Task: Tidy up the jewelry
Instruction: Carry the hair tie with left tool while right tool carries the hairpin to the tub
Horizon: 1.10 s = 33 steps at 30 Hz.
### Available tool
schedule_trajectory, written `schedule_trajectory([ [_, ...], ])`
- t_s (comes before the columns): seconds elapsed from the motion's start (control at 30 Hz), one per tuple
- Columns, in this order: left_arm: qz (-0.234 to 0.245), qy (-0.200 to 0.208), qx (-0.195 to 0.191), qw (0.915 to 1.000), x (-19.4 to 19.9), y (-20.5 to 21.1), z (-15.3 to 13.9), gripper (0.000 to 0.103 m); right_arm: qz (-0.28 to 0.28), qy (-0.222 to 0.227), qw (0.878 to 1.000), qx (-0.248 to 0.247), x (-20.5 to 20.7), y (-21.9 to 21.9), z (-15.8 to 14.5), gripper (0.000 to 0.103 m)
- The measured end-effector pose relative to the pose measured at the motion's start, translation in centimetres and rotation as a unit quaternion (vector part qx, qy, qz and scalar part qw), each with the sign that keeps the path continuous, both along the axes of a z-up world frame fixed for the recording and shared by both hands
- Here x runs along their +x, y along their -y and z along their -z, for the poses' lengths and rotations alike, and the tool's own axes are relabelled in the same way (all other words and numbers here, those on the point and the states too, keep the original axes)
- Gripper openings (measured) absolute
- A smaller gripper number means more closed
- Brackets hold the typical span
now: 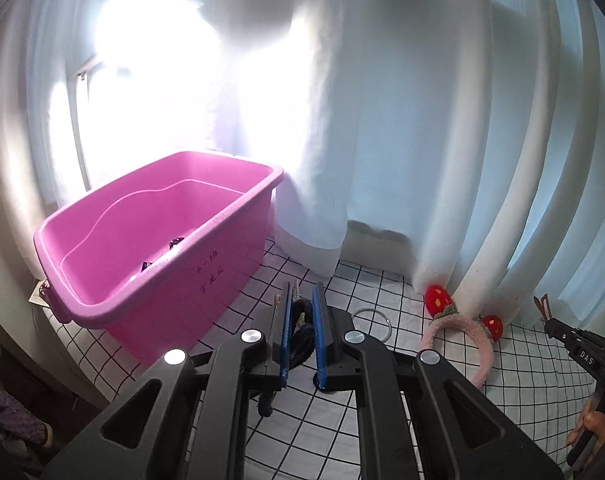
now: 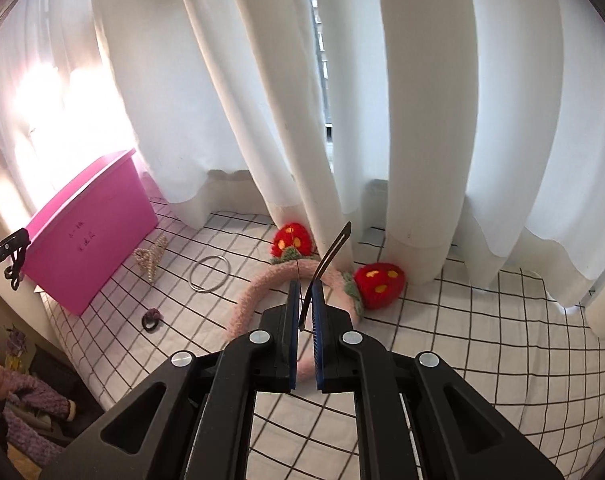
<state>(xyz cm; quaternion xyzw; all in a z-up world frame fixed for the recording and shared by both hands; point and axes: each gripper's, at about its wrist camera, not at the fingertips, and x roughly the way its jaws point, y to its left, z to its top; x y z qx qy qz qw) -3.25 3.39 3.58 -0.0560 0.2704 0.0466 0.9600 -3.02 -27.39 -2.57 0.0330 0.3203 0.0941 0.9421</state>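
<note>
Claws both hold things now. Left claw (image 1: 302, 320) pinches a dark hair tie (image 1: 302, 330) just beside the pink bin (image 1: 174, 304). Right claw (image 2: 304, 308) pinches a thin clip (image 2: 332, 254) over the headband (image 2: 258, 292). Next, I think, lift the tie over the bin and let go.

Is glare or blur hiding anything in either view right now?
Left wrist: window glare blows out the curtain above the pink bin, whose inside stays readable; the upper curtain looks smeared. Right wrist: a smaller glare patch at left; the headband and ring are sharp, with grid lines bowing at the edges.
</note>
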Motion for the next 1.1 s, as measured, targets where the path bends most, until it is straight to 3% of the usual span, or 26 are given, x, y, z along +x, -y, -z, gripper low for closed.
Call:
schedule_trajectory([
  [0.27, -0.045, 0.03, 0.014, 0.9984, -1.1, -2.5, -4.4, 0.01, -0.102, 0.026, 0.994, 0.025, 2.6, -7.1, -4.2, 0.006],
  [0.6, -0.079, 0.044, 0.011, 0.9958, 0.3, -9.0, -6.1, 0.01, -0.2, 0.056, 0.977, 0.039, 7.0, -19.3, -9.2, 0.006],
  [0.83, -0.107, 0.036, -0.005, 0.9936, 3.3, -15.8, -6.4, 0.01, -0.256, 0.036, 0.965, 0.049, 11.5, -28.3, -10.4, 0.006],
  [1.1, -0.136, -0.016, -0.048, 0.9895, 6.6, -22.5, -3.8, 0.01, -0.308, -0.013, 0.951, 0.028, 16.7, -38.1, -9.5, 0.006],
])
